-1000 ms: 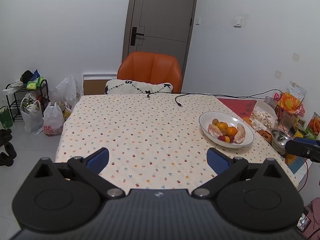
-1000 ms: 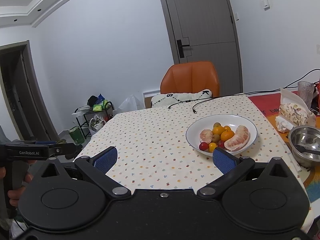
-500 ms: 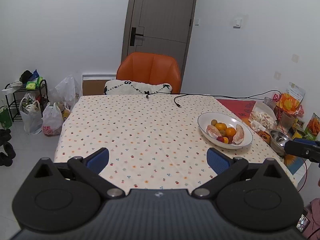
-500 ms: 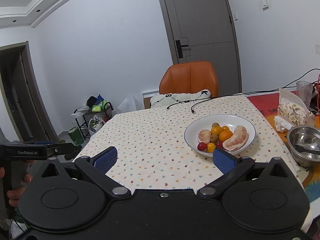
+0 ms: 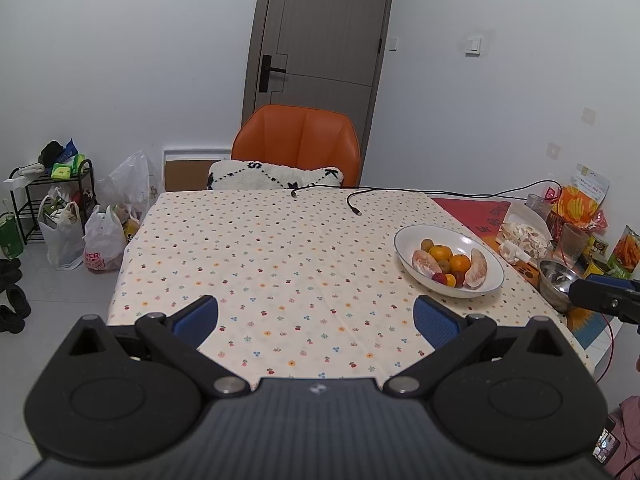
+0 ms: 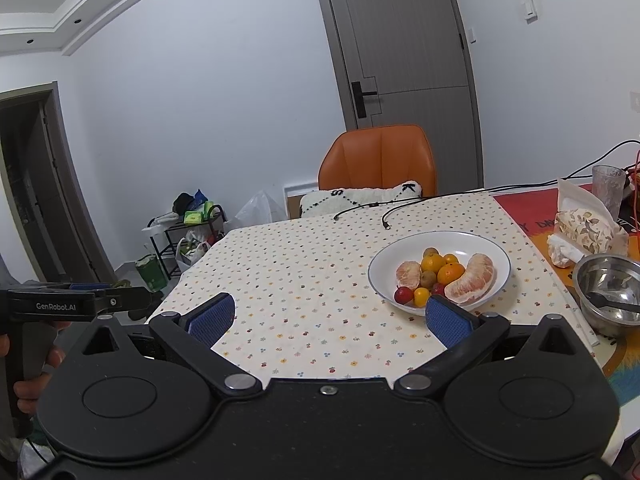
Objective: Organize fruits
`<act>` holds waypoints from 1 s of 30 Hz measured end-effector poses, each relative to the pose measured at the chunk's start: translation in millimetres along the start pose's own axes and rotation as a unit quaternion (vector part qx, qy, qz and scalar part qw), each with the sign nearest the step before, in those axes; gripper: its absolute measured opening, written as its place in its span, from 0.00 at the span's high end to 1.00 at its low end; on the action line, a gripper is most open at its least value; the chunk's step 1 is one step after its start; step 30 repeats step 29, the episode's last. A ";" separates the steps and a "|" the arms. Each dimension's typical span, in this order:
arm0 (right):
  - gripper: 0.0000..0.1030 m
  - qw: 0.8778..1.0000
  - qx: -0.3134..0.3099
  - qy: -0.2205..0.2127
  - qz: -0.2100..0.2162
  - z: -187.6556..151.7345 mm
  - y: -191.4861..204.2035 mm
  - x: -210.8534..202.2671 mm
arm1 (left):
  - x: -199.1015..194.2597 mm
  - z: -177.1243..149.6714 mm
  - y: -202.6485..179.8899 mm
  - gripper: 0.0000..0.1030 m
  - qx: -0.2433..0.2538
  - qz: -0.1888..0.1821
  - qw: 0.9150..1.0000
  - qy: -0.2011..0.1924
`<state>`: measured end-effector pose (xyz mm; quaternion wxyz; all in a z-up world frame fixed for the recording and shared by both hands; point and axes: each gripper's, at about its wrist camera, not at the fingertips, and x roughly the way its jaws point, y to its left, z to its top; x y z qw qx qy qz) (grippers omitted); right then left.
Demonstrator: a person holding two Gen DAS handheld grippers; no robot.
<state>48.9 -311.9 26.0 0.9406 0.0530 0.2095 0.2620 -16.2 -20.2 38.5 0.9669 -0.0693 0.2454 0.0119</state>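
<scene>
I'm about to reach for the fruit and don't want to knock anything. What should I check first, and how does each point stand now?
1. Right gripper open, empty: ok.
2. Left gripper open, empty: ok.
3. White bowl upright on the table: ok.
4. Fruit inside the bowl, none spilled: ok.
5. Steel bowl close to the white bowl's right: not ok.
6. Sorting destination: cannot tell.

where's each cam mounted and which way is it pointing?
Left wrist: on the left gripper, above the table's near edge, facing the chair and door; own open fingers low, right gripper's tip at the right edge.
Right wrist: on the right gripper, further right, facing the same way; own open fingers low, left gripper and a hand at the left edge.
Shared: bowl of fruit, chair, door.
</scene>
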 end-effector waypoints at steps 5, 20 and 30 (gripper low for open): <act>0.00 1.000 0.000 0.000 0.000 0.1 0.1 0.1 | 0.1 0.0 -0.1 0.00 0.000 0.000 1.000 0.000; 0.00 1.000 -0.001 0.001 -0.003 1.0 -0.7 0.7 | 0.1 -1.4 -1.3 0.00 0.003 -0.003 1.000 0.000; 0.00 1.000 -0.001 0.001 -0.004 0.6 -0.7 1.3 | -0.2 -2.5 -2.4 0.00 0.004 -0.003 1.000 0.000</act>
